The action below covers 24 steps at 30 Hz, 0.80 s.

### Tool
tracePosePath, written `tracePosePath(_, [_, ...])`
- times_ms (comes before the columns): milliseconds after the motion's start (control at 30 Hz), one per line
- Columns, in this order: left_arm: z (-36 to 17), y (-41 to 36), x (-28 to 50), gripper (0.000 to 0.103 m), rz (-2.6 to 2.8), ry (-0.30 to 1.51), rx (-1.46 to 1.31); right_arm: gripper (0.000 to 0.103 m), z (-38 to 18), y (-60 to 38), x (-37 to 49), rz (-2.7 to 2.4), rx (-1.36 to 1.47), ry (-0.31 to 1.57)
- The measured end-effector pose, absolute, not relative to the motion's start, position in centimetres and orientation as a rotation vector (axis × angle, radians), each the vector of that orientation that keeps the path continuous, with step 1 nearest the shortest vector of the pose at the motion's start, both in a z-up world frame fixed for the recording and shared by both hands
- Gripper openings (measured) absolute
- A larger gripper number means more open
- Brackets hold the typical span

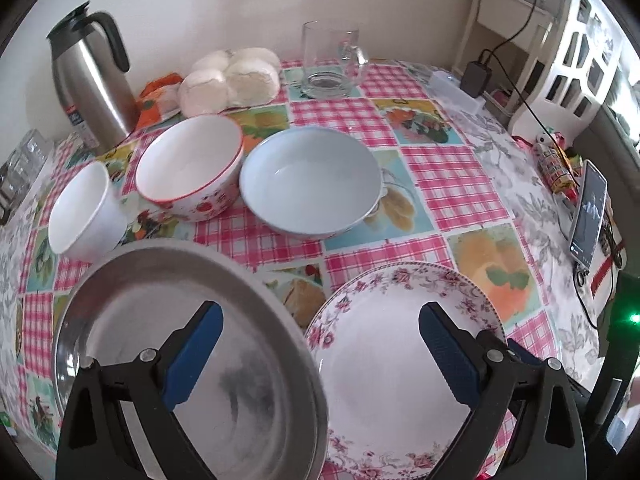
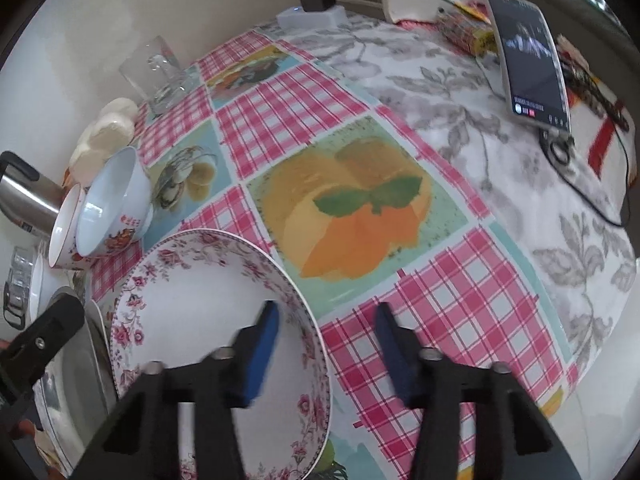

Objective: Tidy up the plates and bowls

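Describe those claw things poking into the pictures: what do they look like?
Each is a two-finger clamp. The left gripper and right gripper both have matte black angular arms joined by silvery pivot pins, ending in flat blue ribbed pads. No cables, markings or sleeves show.

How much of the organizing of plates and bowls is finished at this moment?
Nothing looks stacked yet. The white cup-like bowl, red-rimmed bowl and pale blue bowl stand separately in a row. The metal plate and floral plate lie in front. Both the left hand-held gripper and right hand-held gripper are open and empty above the plates. All the stacking is left.
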<state>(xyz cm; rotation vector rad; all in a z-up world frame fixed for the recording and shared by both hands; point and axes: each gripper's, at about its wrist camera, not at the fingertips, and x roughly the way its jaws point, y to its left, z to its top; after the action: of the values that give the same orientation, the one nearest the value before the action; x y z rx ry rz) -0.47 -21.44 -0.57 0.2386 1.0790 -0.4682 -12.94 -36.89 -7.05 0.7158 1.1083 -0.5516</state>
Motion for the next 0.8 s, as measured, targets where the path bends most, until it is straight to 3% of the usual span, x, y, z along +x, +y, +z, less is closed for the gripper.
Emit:
tracePosePath(233, [-1.4, -22.4, 0.1, 0.082, -0.497, 1.105, 0.273, 0.023, -6.7, -37.3, -12.6, -0.581, 0.699, 1.085])
tracePosePath(467, [-2.0, -23.4, 0.4, 0.077, -0.523, 1.133, 0.276, 0.023, -6.8, -40.3, -14.2, -0.704, 0.770, 1.029])
tracePosePath(600, [-2.6, -24.4, 0.2, 0.065, -0.543, 1.151, 0.302, 0.023, -7.0, -41.5, -14.8, -0.732, 0.789, 1.013])
tracePosePath(733, [-3.5, -25.3, 0.2, 0.063, -0.555, 1.173, 0.325, 0.023, -7.1, -41.8, -14.7, -0.727, 0.793, 1.009])
tracePosePath(800, [-3.8, -25.8, 0.1, 0.056, -0.563, 1.182, 0.334, 0.024, -7.1, -41.8, -14.7, -0.724, 0.789, 1.010])
